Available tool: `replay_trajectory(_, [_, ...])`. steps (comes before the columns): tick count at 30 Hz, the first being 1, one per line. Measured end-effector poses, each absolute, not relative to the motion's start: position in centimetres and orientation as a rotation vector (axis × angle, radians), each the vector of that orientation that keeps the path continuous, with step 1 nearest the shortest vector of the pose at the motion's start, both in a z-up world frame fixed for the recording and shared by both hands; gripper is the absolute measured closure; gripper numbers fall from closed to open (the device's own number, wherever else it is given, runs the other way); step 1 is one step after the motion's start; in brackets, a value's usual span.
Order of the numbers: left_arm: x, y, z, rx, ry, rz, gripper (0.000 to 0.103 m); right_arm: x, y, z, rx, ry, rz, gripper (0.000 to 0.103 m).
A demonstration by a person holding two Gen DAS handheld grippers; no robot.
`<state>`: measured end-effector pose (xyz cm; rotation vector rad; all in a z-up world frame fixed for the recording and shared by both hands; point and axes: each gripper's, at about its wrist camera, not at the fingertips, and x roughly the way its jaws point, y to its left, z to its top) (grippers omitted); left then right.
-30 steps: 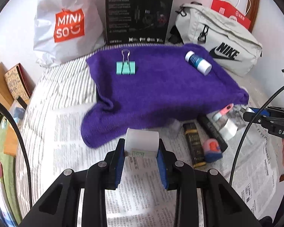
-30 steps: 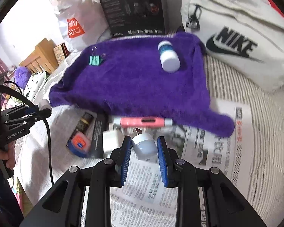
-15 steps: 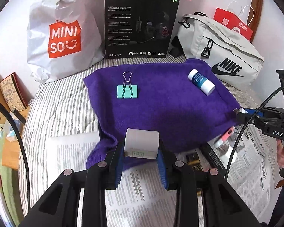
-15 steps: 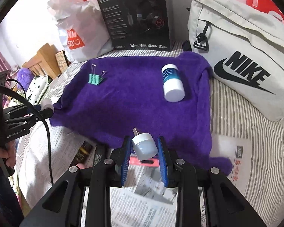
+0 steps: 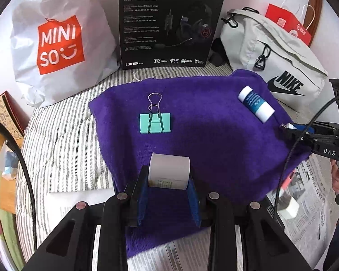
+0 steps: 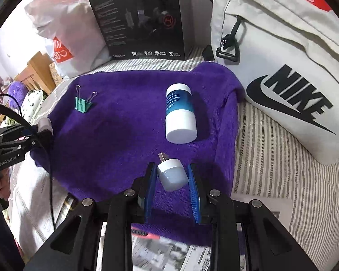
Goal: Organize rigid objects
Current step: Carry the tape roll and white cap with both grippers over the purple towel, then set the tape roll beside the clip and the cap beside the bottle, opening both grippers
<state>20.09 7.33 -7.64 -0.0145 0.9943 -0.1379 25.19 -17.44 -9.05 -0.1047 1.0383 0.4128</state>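
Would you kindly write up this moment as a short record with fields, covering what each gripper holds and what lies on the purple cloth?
left gripper: shut on a white paper roll, above the near part of the purple cloth
right gripper: shut on a small white USB lamp, plug pointing away from the camera
on the cloth: green binder clip; blue-and-white bottle lying on its side
behind the cloth: black headset box, white Miniso bag, grey Nike bag
under the cloth: striped bedding, newspaper
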Motion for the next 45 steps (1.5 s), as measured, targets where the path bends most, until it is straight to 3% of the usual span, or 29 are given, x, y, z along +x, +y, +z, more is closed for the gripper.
replay_trajectory(39, [25.6,6.5,-10.4,0.055,1.057,-0.095,0.072,27.4,-16.2,-11.4,-0.233,1.021,0.423,0.075])
replay_trajectory(41, [25.5,6.5,-10.4,0.048,1.066,-0.104,0.066,27.3,-16.3,-11.4,-0.230,1.020,0.431,0.072])
replay_trajectory(43, [25.3,6.4,-10.4,0.021,1.070,-0.124,0.048,27.0,-16.4,-11.4,-0.227,1.019,0.442,0.070])
replay_trajectory(45, [24.9,6.1,-10.5,0.019,1.067,-0.129,0.044,26.7,-16.3,-11.3,-0.240,1.027,0.439,0.069])
